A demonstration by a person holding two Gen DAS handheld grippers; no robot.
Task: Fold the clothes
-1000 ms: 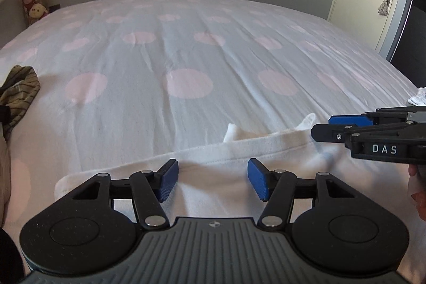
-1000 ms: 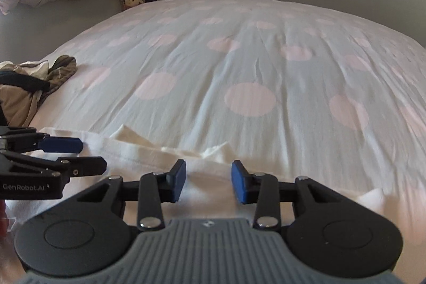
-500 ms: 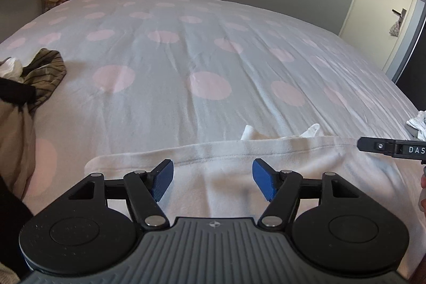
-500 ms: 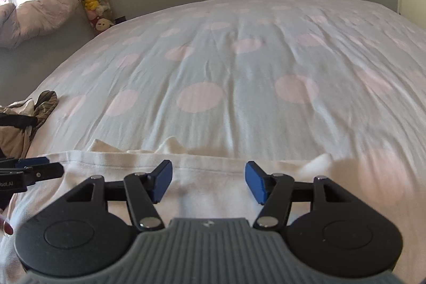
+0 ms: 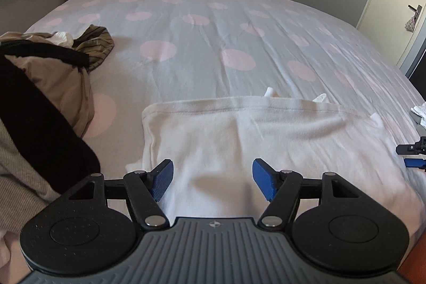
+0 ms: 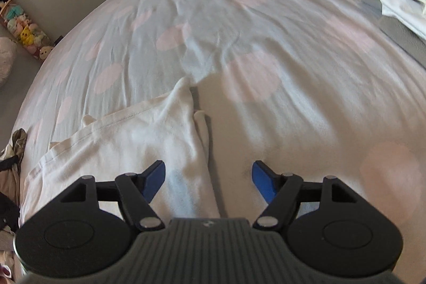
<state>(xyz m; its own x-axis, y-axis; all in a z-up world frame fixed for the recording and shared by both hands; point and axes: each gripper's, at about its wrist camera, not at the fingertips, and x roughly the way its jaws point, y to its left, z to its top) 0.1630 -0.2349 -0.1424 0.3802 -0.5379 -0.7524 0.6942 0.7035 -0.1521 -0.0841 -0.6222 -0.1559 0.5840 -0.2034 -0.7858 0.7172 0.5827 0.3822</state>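
White garment [image 5: 266, 140] lying flat on spotted bed [image 5: 213, 44], near edge. Left gripper [image 5: 213, 181] with jaws wide apart, holding nothing. Right gripper [image 6: 209, 181] with jaws opening over cloth edge. Could bunch up or grab bedsheet too.

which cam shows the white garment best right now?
Left wrist: the white garment shows its whole folded top edge and left side, flat on the bed. Right wrist shows only its right end, bunched, partly behind the gripper.
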